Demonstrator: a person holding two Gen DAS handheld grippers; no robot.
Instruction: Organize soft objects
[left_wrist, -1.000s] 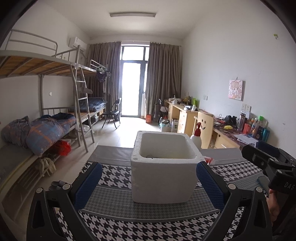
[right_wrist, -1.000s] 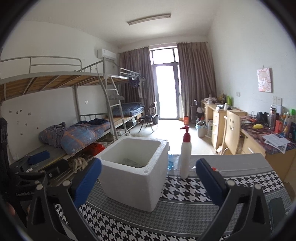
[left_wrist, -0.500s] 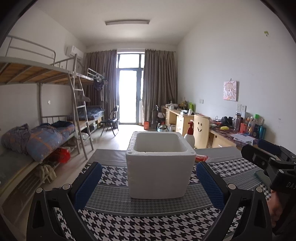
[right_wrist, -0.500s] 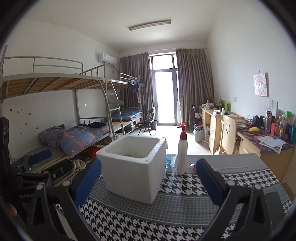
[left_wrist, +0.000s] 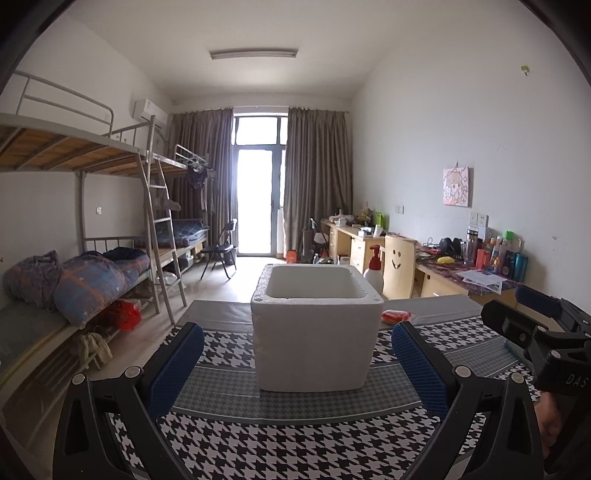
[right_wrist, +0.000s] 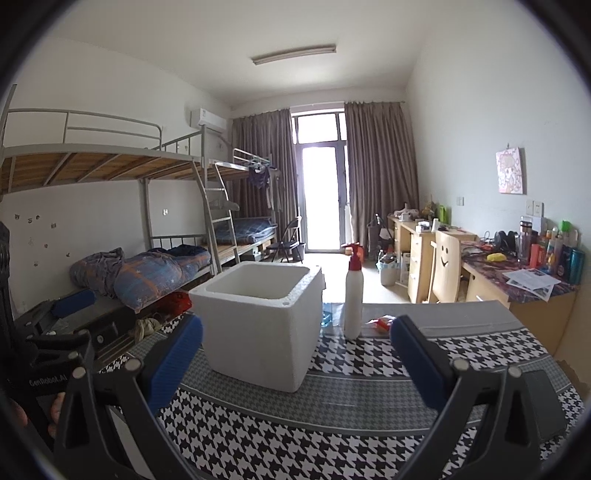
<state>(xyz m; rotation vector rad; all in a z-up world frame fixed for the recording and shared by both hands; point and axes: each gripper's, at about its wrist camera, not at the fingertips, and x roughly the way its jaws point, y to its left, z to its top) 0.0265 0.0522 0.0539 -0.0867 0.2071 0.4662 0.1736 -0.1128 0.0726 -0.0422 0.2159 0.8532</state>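
Two grippers hang over the table (left_wrist: 229, 402), and both have their fingers spread wide with nothing in them. The left gripper (left_wrist: 297, 363) faces a white foam box (left_wrist: 316, 343) that stands in the middle of the checked cloth. The right gripper (right_wrist: 295, 363) sees the same box (right_wrist: 258, 325) a bit to its left. The box is open on top, and I cannot tell what is inside.

A small red and orange soft thing (left_wrist: 396, 316) lies on the table behind the box, on its right side. From the right view this soft thing (right_wrist: 384, 323) sits just beside a tall white bottle (right_wrist: 353, 295) with a red pump.

I think the soft thing should go in the box next. The bottle is tall and thin, so a finger reaching in could bump it and tip it over. The foam box looks light too, so a push could slide it away.
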